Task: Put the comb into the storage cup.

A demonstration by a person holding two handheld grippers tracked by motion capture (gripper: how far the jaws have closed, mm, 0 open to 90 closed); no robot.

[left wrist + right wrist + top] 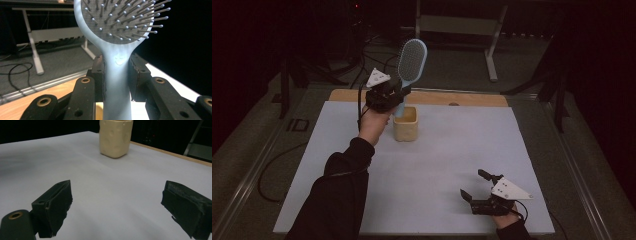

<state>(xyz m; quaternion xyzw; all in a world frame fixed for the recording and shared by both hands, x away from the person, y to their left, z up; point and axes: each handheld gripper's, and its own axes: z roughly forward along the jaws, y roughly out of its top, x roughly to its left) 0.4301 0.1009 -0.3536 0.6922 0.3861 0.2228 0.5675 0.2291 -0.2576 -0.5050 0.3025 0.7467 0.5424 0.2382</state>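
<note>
Hairbrush (411, 62) in left gripper (398, 95) above holder (405, 124) (right gripper (474, 186) agape)

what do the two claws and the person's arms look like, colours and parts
Both claws, left and right, are black, each topped by a pale grey three-cornered plate with small dark dots. The left gripper view shows brass-coloured rivets on the linkage and rough black pads. A thin black cable trails from each. The person wears black long sleeves.
</note>
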